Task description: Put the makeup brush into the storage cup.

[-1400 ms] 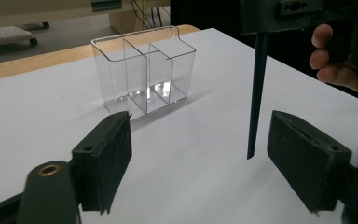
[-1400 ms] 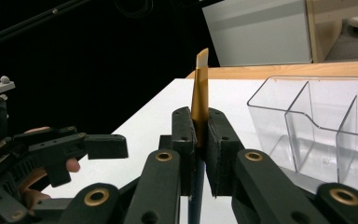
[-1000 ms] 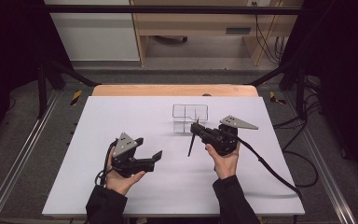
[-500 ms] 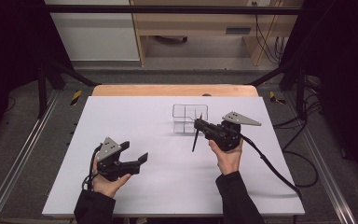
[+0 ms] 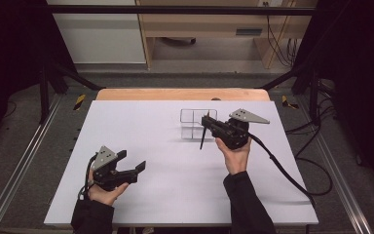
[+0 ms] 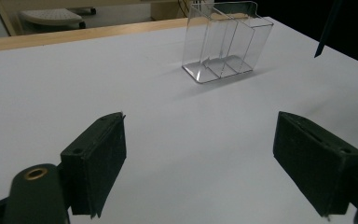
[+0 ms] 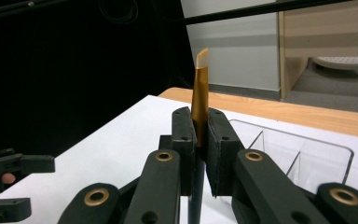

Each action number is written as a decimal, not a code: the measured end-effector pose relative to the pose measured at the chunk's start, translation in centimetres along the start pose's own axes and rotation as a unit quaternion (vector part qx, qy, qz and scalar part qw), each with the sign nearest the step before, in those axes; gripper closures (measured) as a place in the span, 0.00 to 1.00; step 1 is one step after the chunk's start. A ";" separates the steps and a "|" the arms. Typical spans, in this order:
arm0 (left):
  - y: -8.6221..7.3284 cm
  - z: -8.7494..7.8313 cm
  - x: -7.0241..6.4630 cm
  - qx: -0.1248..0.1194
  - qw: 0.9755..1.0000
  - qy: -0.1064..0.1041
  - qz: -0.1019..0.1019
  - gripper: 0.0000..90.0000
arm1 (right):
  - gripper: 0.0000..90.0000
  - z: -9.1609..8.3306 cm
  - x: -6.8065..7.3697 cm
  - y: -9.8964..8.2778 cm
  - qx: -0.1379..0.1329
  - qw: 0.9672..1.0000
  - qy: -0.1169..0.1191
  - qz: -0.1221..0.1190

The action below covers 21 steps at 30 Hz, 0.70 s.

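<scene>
Evenly and brightly lit from above across the white table (image 5: 165, 146), surroundings falling off to near black at both sides of the high view. Soft, short shadows under the clear divided organizer (image 6: 223, 42) and the left gripper (image 5: 131, 170), a faint sheen along the organizer's walls, no harsh glare on the matte tabletop. Slightly soft and grainy throughout, near jaws blurred at the bottom of both gripper views, the gold-ferruled brush (image 7: 199, 98) fairly sharp against a dim, hazy background, straight edges bowing mildly toward the frame borders.
</scene>
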<state>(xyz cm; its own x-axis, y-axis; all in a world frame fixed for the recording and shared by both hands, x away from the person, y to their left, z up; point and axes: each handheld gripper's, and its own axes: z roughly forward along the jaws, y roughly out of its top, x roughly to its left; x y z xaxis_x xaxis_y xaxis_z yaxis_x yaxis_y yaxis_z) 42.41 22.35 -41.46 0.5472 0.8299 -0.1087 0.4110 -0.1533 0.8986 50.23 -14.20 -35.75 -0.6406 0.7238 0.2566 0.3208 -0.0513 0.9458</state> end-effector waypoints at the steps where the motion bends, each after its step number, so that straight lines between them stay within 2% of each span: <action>1: 0.0 0.0 0.1 0.001 1.000 0.000 0.001 0.18 | 0.93 0.1 0.0 0.1 0.000 1.000 -0.001 -0.002; 21: -0.3 -0.7 0.9 0.003 1.000 0.003 0.000 0.18 | 0.93 2.2 -0.6 2.5 -0.016 1.000 -0.016 -0.012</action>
<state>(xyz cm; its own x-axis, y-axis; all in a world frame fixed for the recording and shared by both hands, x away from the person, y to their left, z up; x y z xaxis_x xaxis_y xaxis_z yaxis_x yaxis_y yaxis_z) 42.27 23.46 -41.52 0.5434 0.8327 -0.1062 0.4156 -0.1569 0.8959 52.98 -13.22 -33.96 -0.6252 0.7466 0.2272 0.2828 -0.0545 0.9576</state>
